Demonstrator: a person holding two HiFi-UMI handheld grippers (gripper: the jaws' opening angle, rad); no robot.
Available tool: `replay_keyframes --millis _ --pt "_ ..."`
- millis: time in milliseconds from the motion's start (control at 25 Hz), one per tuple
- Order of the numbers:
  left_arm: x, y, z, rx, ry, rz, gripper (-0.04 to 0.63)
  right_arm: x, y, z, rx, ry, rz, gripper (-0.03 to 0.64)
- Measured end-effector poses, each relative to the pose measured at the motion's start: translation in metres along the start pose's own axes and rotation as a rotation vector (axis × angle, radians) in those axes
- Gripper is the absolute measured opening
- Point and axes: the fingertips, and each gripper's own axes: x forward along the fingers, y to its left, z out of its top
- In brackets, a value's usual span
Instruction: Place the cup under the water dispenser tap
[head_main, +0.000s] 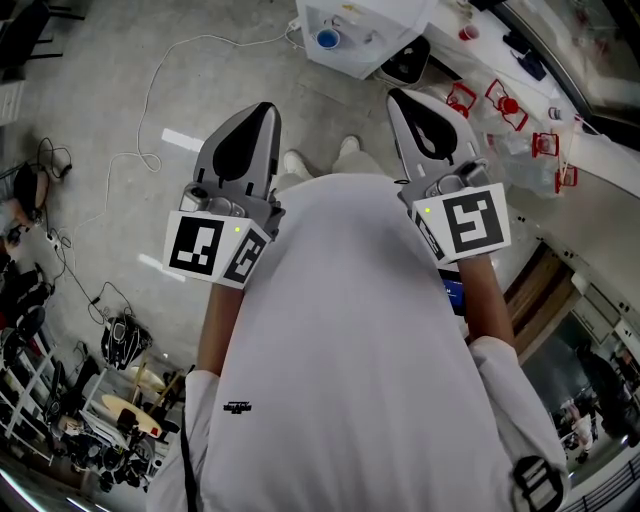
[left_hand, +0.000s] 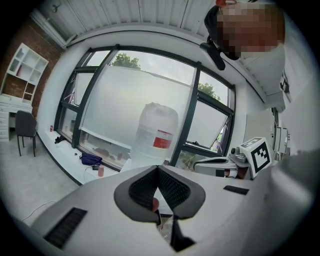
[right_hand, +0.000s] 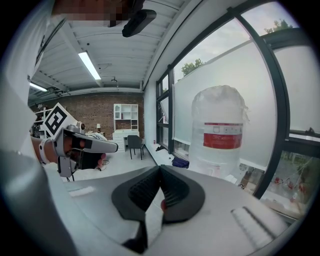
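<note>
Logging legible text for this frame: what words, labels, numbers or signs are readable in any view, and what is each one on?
No text reads clearly in any view.
Red label on the water bottle: white print, too blurred to read.
Small black print on the shirt: too small to read.
Left marker cube and right marker cube: black-and-white square patterns only, no words.

Bright daylight is let in through the windows (left_hand: 142, 100); a ceiling lamp (right_hand: 90, 65) is lit; lines are bent near the darkened round edges

Water bottle (right_hand: 218, 132) base behind right tool (right_hand: 160, 172)
</note>
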Motion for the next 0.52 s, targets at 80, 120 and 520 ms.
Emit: replay_keyframes --millis 80,120,520 --pt "0.0007 -0.0003 0.0000 -0.001 0.000 -0.001 0.008 0.0005 -0.0005 -0.0005 0.000 0.002 0.001 0.009" --pt "0.0012 -0.0002 -0.0001 -0.001 0.000 -0.001 0.007 0.0010 -0.0008 -0.0006 0.000 0.002 0.001 0.009" --pt "0.0042 0.0029 0.0004 -0.003 0.000 0.005 0.006 0.0042 -0.0054 -0.0014 -0.002 0.003 0.002 0.009"
